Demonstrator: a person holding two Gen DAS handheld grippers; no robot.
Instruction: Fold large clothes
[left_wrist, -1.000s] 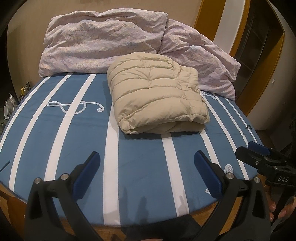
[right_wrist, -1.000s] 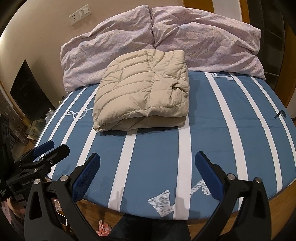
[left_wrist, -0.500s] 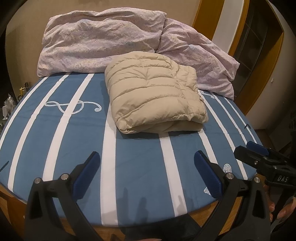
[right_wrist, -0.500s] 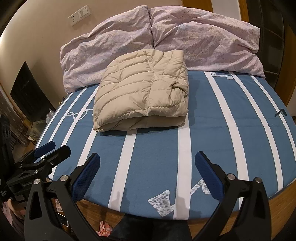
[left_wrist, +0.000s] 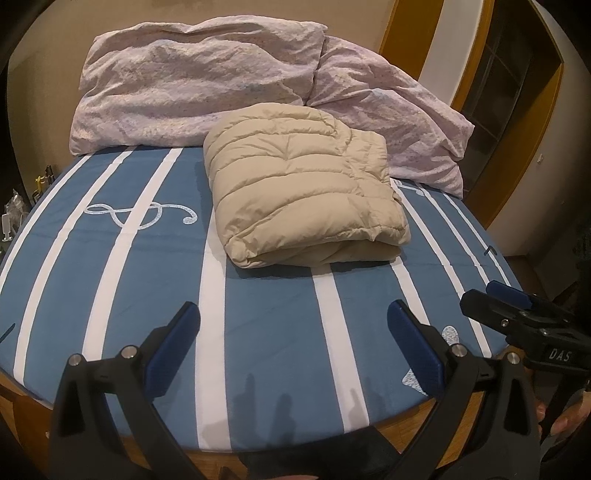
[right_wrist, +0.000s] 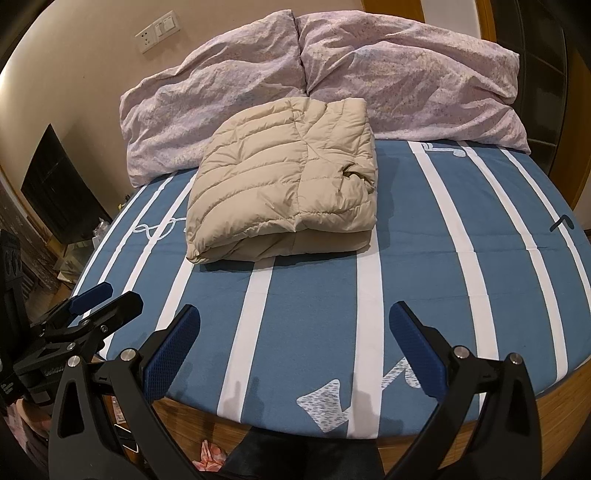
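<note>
A beige quilted down jacket (left_wrist: 306, 188) lies folded into a thick square bundle on the blue bed with white stripes (left_wrist: 110, 266); it also shows in the right wrist view (right_wrist: 284, 188). My left gripper (left_wrist: 293, 332) is open and empty above the bed's near edge, well short of the jacket. My right gripper (right_wrist: 295, 332) is open and empty too, at the near edge. Each gripper shows in the other's view: the right one at the right (left_wrist: 517, 317), the left one at the left (right_wrist: 85, 314).
Two crumpled pink pillows (left_wrist: 199, 81) (right_wrist: 406, 74) lie against the wall behind the jacket. The bed's wooden rim (right_wrist: 517, 424) runs along the near edge. A dark screen (right_wrist: 59, 192) and clutter stand at the left; a wooden door frame (left_wrist: 517, 147) at the right.
Both grippers have drifted back slightly and stay open. The jacket has not moved.
</note>
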